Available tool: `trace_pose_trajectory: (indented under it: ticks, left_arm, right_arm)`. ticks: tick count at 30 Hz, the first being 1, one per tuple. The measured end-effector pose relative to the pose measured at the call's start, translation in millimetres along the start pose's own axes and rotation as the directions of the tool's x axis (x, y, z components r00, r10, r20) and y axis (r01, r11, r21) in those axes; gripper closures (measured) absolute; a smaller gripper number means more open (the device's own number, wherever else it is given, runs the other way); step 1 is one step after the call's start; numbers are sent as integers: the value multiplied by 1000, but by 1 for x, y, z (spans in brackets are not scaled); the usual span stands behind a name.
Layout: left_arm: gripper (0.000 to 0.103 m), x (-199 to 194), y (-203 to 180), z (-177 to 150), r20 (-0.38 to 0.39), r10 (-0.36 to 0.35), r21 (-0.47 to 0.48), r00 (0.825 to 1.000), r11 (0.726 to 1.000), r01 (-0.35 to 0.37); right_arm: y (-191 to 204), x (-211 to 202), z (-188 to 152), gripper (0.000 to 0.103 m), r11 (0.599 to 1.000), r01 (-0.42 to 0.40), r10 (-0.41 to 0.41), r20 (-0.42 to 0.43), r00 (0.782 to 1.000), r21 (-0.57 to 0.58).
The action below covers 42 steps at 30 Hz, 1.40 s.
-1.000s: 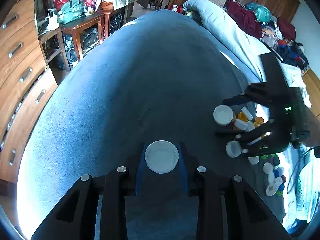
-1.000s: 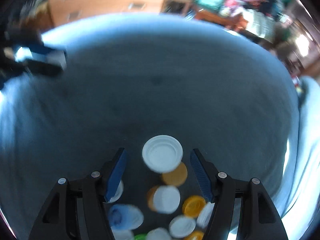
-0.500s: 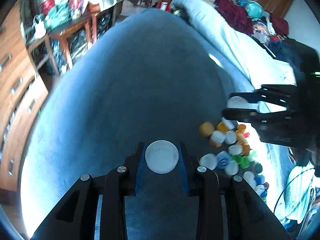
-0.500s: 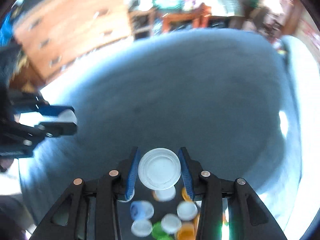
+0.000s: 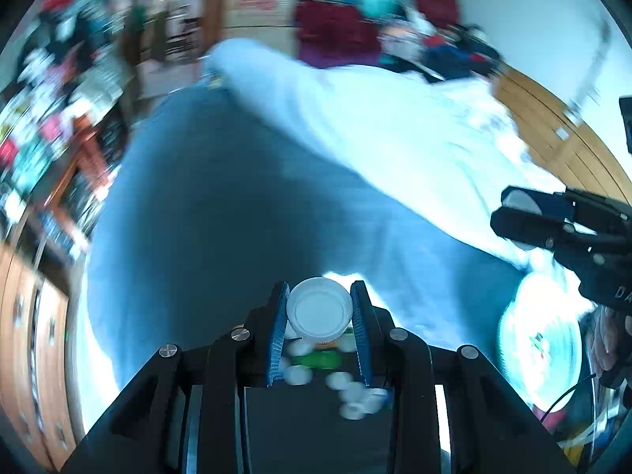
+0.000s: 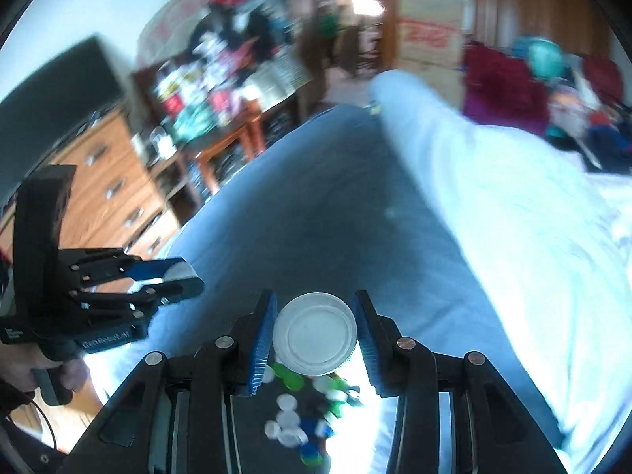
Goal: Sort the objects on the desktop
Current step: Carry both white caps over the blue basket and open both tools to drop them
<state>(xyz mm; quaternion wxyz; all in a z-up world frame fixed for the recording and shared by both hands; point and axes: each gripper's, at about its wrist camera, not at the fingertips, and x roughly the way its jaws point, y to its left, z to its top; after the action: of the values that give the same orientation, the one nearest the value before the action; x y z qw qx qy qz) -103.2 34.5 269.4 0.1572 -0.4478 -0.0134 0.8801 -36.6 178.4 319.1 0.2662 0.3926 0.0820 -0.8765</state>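
Observation:
My left gripper (image 5: 319, 312) is shut on a white round lid (image 5: 319, 313), held above a blue bedspread (image 5: 221, 213). My right gripper (image 6: 315, 333) is shut on a larger white round lid (image 6: 315, 334). A heap of small bottle caps, white, green and blue (image 6: 304, 414), lies on the bedspread below the right gripper and also shows below the left gripper in the left wrist view (image 5: 335, 375). The right gripper appears at the right edge of the left wrist view (image 5: 525, 217); the left gripper appears at the left of the right wrist view (image 6: 173, 280).
A pale blue quilt (image 5: 395, 126) lies along the right side of the bed. A wooden chest of drawers (image 6: 114, 193) and a cluttered wooden table (image 6: 221, 118) stand to the left. A round white fan (image 5: 541, 347) sits at the lower right.
Both grippers have lifted and tilted up, each carrying its white lid. The cap heap has dropped to the bottom of both views. The right gripper closed on its lid a second ago.

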Motion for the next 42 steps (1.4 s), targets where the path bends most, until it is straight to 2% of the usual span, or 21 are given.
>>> trace_pose_trajectory:
  ticks: [4, 9, 14, 16, 20, 29, 35, 39, 42]
  left_arm:
    - [77, -5, -77, 27, -14, -88, 135, 996, 987, 89]
    - [77, -4, -154, 49, -33, -176, 234, 984, 956, 179]
    - [77, 0, -235, 62, -94, -261, 345, 961, 897, 277]
    - [77, 3, -271, 63, -126, -283, 389, 951, 868, 310]
    - [77, 3, -318, 65, -164, -311, 453, 936, 819, 351]
    - [77, 27, -394, 52, -263, -280, 505, 923, 776, 379]
    - [77, 50, -420, 33, -332, -229, 520, 915, 765, 380]
    - [77, 60, -429, 24, -357, -197, 536, 913, 757, 373]
    - [77, 62, -436, 20, -368, -199, 536, 908, 752, 382]
  right_arm:
    - [-41, -69, -15, 60, 992, 79, -82, 28, 996, 96]
    - [-100, -136, -50, 60, 965, 158, -168, 31, 985, 210]
    - [-138, -178, -78, 60, 928, 231, -251, 33, 967, 293]
    - [-150, -192, -89, 60, 909, 259, -284, 30, 958, 327]
    - [-171, -220, -111, 60, 871, 303, -335, 17, 942, 385]
    - [-212, -238, -165, 60, 790, 361, -378, -70, 923, 495]
    - [-238, -241, -202, 60, 733, 381, -362, -151, 920, 564]
    - [-249, -240, -218, 60, 710, 393, -358, -181, 916, 584]
    - [-256, -238, -223, 60, 703, 393, -354, -188, 916, 593]
